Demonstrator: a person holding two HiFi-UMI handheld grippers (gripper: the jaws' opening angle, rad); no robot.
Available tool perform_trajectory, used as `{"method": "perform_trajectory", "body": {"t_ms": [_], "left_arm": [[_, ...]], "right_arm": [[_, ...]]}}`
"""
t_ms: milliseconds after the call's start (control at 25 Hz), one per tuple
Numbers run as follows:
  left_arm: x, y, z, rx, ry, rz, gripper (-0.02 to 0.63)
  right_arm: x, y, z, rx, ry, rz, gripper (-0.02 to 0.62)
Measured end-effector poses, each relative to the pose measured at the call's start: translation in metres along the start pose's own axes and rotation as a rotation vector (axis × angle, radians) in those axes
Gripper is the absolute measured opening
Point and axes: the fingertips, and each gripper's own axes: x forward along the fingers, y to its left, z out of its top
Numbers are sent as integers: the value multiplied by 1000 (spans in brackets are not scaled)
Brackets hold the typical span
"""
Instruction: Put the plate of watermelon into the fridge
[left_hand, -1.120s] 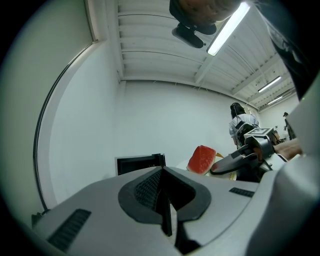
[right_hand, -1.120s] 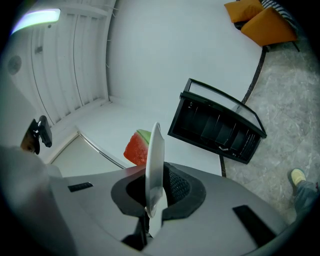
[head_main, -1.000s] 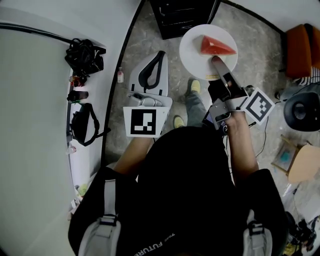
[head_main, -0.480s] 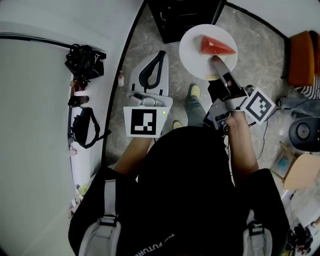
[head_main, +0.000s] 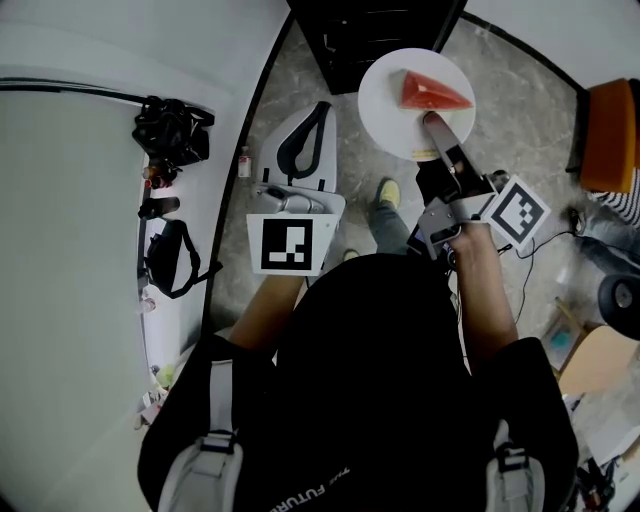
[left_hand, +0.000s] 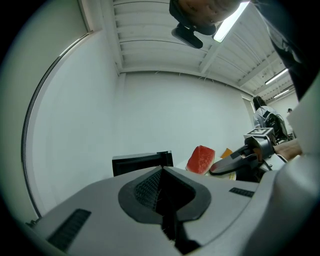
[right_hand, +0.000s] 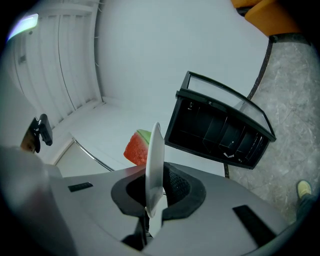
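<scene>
A white plate (head_main: 385, 110) carries a red watermelon wedge (head_main: 430, 92), held out over the floor in front of the person. My right gripper (head_main: 432, 125) is shut on the plate's near rim. In the right gripper view the plate (right_hand: 155, 165) stands edge-on between the jaws, with the watermelon (right_hand: 136, 147) behind it. The black fridge (head_main: 375, 35) stands just beyond the plate, and its open front with door shelves (right_hand: 220, 130) faces the right gripper. My left gripper (head_main: 322, 108) is shut with nothing in it, level with the plate on its left. From the left gripper view I see the watermelon (left_hand: 201, 159) and the fridge (left_hand: 142, 162).
A white counter (head_main: 70, 200) curves along the left with black bags (head_main: 172, 130) and small items on it. A small bottle (head_main: 243, 160) stands on the floor by the counter's edge. An orange seat (head_main: 610, 135) and cables lie at the right. The person's shoes (head_main: 388, 192) are below the plate.
The person has stepped a little forward: the fridge fills more of the top edge and the things at the right have slid down. Both grippers hold as before.
</scene>
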Motion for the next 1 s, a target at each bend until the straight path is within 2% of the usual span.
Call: {"method": "perform_trajectory", "body": {"t_ms": [360,560,1000], "left_arm": [[59,-7,-4,15,27,2,12],[137,-4,-8,11,52,22,12],[134,-5,2,26,30,36,13]], "right_arm": [[24,-29,40,29,33,-1,26],[63,-62,97,63,62,-5,26],[65,-54,95,56,83,28,26]]}}
